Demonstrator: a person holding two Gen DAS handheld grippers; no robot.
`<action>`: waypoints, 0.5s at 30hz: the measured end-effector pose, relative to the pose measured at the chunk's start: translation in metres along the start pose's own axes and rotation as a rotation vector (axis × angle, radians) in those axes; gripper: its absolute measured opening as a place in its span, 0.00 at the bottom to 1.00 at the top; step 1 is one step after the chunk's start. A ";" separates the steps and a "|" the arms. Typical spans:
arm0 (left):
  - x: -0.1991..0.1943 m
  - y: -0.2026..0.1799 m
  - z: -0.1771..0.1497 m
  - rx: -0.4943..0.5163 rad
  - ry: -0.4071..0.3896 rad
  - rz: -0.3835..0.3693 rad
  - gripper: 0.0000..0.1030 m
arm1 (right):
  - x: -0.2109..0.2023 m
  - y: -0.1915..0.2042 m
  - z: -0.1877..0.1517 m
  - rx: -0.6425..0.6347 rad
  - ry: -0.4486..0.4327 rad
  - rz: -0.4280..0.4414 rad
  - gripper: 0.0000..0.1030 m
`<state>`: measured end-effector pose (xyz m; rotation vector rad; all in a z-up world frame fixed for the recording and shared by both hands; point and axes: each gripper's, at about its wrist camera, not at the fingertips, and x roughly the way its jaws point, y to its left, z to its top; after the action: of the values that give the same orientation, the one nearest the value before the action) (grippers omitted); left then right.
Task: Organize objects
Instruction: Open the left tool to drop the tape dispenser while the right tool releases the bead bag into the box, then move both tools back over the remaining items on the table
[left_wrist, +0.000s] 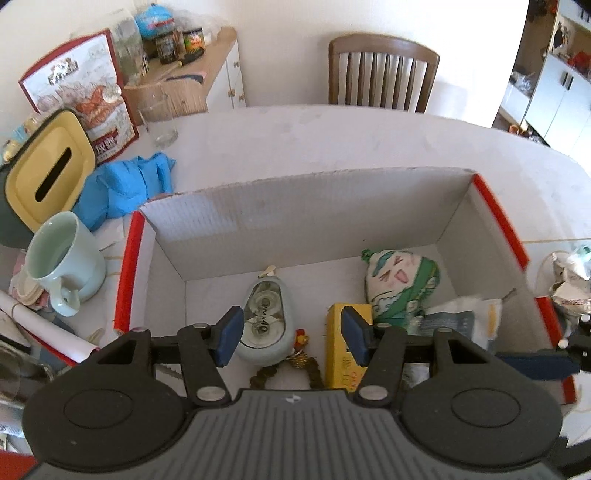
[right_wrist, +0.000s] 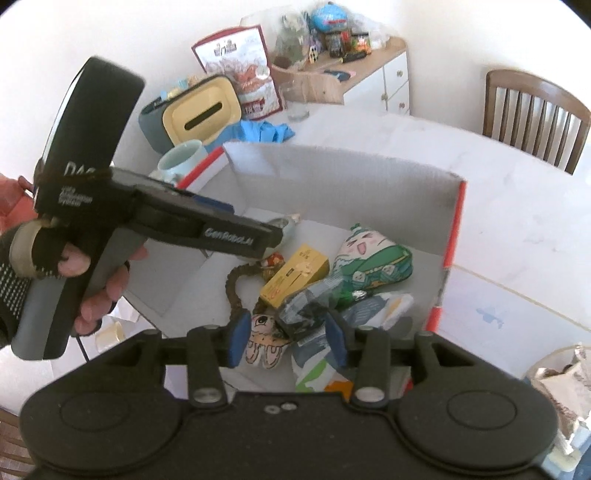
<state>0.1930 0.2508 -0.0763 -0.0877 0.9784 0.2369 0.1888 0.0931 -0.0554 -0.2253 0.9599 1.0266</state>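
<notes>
- The cardboard box (left_wrist: 306, 218), white inside with red edges, sits open on the white surface (left_wrist: 332, 140). It holds a pale grey tape dispenser (left_wrist: 264, 321) at the left, a yellow carton (left_wrist: 341, 350) in the middle, and a green and white cartoon pouch (left_wrist: 400, 284) toward the right.
- In the right wrist view a brown braided cord (right_wrist: 236, 291), a small cartoon-face charm (right_wrist: 264, 332) and a dark crinkled wrapper (right_wrist: 306, 306) also lie in the box, near its front.
- The left gripper (left_wrist: 291, 336) hangs over the box with its blue-padded fingers (left_wrist: 229, 334) spread apart and nothing between them.
- The right gripper (right_wrist: 286, 341) hovers over the wrapper and charm, fingers (right_wrist: 238, 341) apart. I cannot tell whether they touch anything.
- The tape dispenser's label reads something like "MM×40", not fully legible. The left gripper's body in the right wrist view reads "GenRobot.AI".
- Left of the box stand a mint mug (left_wrist: 62, 266), a blue cloth (left_wrist: 129, 188), a yellow-lidded tissue box (left_wrist: 48, 166) and a red-bordered snack bag (left_wrist: 85, 88).
- Behind are a wooden chair (left_wrist: 384, 74) and a low cabinet (left_wrist: 207, 74) with jars against a white wall.
</notes>
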 end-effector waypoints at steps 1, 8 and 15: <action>-0.004 -0.001 -0.001 -0.001 -0.010 -0.002 0.56 | -0.004 -0.001 -0.001 0.001 -0.008 -0.002 0.48; -0.039 -0.018 -0.008 0.009 -0.080 -0.024 0.56 | -0.034 -0.008 -0.009 -0.003 -0.066 0.005 0.57; -0.073 -0.042 -0.017 0.023 -0.143 -0.051 0.62 | -0.065 -0.013 -0.020 0.007 -0.119 0.020 0.62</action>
<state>0.1497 0.1955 -0.0267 -0.0741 0.8354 0.1822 0.1772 0.0343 -0.0205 -0.1474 0.8594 1.0437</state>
